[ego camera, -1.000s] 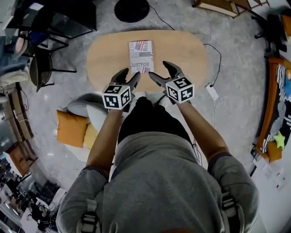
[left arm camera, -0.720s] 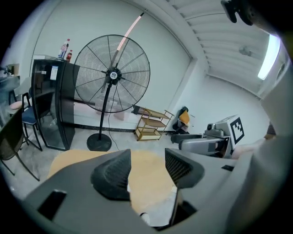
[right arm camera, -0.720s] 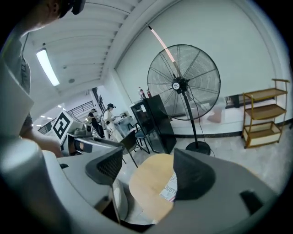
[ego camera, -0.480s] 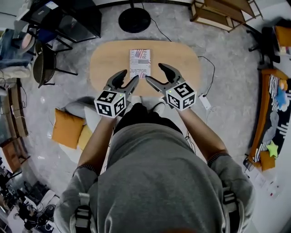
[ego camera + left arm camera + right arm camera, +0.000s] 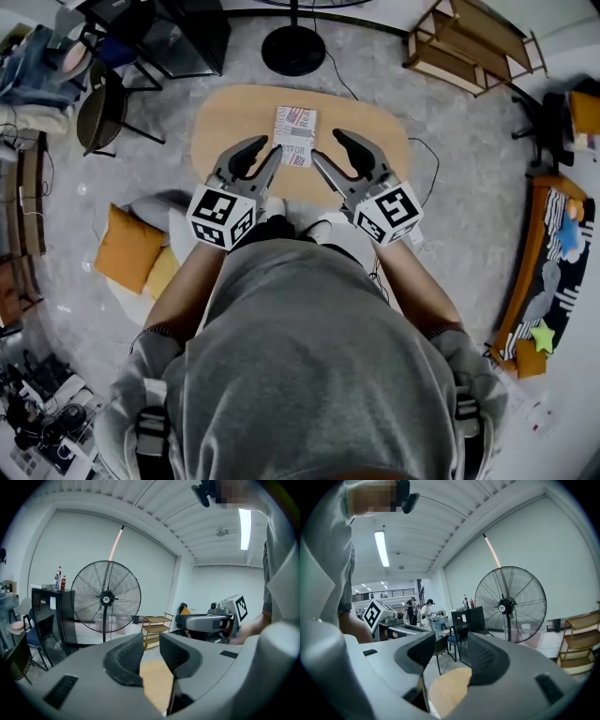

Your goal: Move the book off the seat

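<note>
Head view: book (image 5: 294, 137) lies flat on the oval wooden seat (image 5: 380, 141), near its far edge, with nothing touching it. The left gripper (image 5: 265, 150) and right gripper (image 5: 326, 145) are held side by side in front of the person, one to each side of the book. Only this view shows the book.

Left gripper view: the left gripper (image 5: 150, 639) has its jaws a narrow gap apart. They have just been closing, and nothing is between them but a strip of the seat's wood (image 5: 157, 681) behind. A standing fan (image 5: 107, 597), a wooden shelf (image 5: 157, 625) and the other gripper (image 5: 211, 620) stand beyond.

Right gripper view: the right gripper (image 5: 451, 639) has its jaws somewhat wider, also just closing, and it is empty. This view alone shows people (image 5: 419, 611) at a far bench.
</note>
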### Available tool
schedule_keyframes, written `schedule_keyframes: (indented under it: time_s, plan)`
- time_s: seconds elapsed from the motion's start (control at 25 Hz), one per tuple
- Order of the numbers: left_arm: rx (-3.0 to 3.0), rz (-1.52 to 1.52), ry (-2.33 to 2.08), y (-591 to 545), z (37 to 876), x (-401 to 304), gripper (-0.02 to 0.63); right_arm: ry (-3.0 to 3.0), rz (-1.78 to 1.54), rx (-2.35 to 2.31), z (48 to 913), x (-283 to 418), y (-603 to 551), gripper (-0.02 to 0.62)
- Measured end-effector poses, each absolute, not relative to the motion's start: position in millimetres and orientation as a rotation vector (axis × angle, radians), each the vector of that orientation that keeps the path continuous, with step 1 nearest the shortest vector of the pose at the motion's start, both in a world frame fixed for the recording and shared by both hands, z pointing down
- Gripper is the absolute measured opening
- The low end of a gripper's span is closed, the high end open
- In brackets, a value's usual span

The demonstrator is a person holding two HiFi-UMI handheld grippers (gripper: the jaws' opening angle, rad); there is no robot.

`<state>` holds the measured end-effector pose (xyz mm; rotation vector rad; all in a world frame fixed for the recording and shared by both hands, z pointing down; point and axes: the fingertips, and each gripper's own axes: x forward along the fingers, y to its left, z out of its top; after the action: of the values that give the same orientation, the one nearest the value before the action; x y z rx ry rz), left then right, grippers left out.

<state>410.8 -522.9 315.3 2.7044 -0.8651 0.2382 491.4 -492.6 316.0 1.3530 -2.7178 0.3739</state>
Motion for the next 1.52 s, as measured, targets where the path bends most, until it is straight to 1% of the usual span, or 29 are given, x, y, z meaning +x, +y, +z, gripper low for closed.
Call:
schedule_keyframes:
  time_s: [0.08,0.12,0.16,0.28,0.32,0.36,0.52,1.04,1.52]
  plan:
    - [2.733,0.203,-0.886,-522.0,304.7,407.1,0.079,-2.718,0.307,1.355,303.4,487.5,-490.4,0.211]
    - [2.750,0.190,-0.898,-521.1,300.1,405.5,0.049,-2.721,0.277,1.358,298.1,485.8,-488.9,0.192]
    - [2.765,0.184,-0.905,-519.8,296.8,404.6,0.038,-2.725,0.252,1.363,293.4,484.7,-487.3,0.169]
    - [2.791,0.169,-0.896,-515.2,291.2,405.0,0.018,-2.736,0.203,1.395,283.5,485.6,-484.8,0.075]
    - [2.798,0.154,-0.884,-513.2,289.0,405.6,0.017,-2.734,0.189,1.408,281.5,486.2,-484.5,0.027]
    - [2.803,0.135,-0.868,-510.9,286.6,406.5,0.015,-2.734,0.176,1.416,279.8,486.3,-483.9,0.006]
    - [2.795,0.057,-0.796,-506.2,275.5,410.6,0.015,-2.738,0.135,1.400,272.7,483.3,-479.5,0.005]
    - [2.949,0.015,-0.828,-510.0,234.8,416.9,0.017,-2.759,0.086,1.391,248.5,491.1,-474.0,0.005]
    - [2.957,0.044,-0.836,-516.5,240.0,416.5,0.017,-2.751,0.130,1.435,252.2,496.3,-479.1,0.006]
